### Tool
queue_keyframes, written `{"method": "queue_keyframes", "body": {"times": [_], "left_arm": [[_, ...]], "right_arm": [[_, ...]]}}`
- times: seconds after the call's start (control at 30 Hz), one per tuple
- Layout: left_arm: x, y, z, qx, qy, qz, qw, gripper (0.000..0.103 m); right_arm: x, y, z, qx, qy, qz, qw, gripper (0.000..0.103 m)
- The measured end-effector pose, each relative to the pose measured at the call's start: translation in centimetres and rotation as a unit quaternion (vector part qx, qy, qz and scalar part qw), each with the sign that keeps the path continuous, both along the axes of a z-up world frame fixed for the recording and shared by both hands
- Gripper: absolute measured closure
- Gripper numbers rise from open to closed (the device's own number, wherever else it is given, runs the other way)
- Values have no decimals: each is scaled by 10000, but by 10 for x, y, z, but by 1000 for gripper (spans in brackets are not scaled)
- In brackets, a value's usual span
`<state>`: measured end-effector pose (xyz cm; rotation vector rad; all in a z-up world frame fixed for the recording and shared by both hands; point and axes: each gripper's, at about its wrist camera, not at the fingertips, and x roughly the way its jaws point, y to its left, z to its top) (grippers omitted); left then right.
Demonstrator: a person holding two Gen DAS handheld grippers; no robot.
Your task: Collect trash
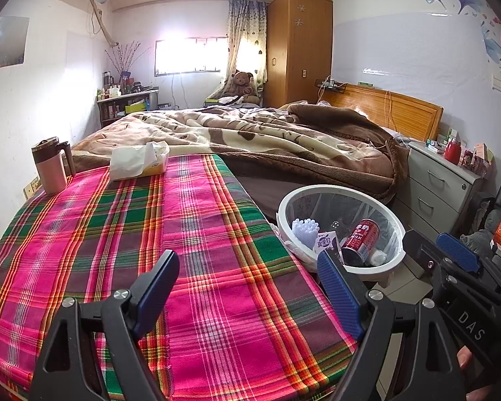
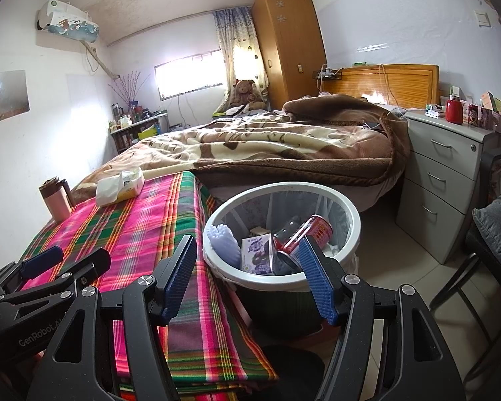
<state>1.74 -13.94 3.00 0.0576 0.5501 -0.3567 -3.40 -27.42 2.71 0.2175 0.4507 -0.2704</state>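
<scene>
**K:** Left wrist view: our left gripper [image 1: 247, 287] sits low centre of the frame, fingers spread wide, nothing between them, only the plaid tablecloth [image 1: 123, 234] under it. Right gripper [image 1: 451, 260] shows at the lower right edge, beside the bin.

**M:** Agreed. Right wrist view has our right gripper [image 2: 247, 280] released too, pads apart, empty. Its right finger overlaps the near rim of the trash bin [image 2: 354, 220] in the frame; we can't tell whether it touches. Left gripper [image 2: 60, 264] is at the lower left, over the cloth.

**K:** Trash location?

**M:** All in the bin, centre of that frame. We see a red drink can [image 2: 317, 229] tilted against the right side, a purple drink carton [image 2: 258, 254] upright at centre, a pale ridged plastic piece [image 2: 222, 242] at the left wall, and a clear bottle [image 2: 289, 229] behind the carton, partly hidden. White wad at the right bottom, too small to identify.

**K:** Same from the left wrist: can [image 1: 362, 237], carton [image 1: 324, 242], ridged piece [image 1: 304, 229], bin at centre right [image 1: 397, 230], just beside the table edge.

**M:** On the table, upper left in both views: pink mug with brown lid [image 1: 51, 163] and a tissue pack [image 1: 140, 160], near each other, not touching. Bed [image 1: 267, 140] behind, drawer unit [image 2: 447, 173] at right.
</scene>
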Motion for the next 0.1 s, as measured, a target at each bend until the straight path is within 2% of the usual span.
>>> {"method": "queue_keyframes", "body": {"times": [0.1], "left_arm": [[-1,0,0,-3,0,10,10000,17]], "right_arm": [[0,0,0,-1,0,5,10000,38]]}}
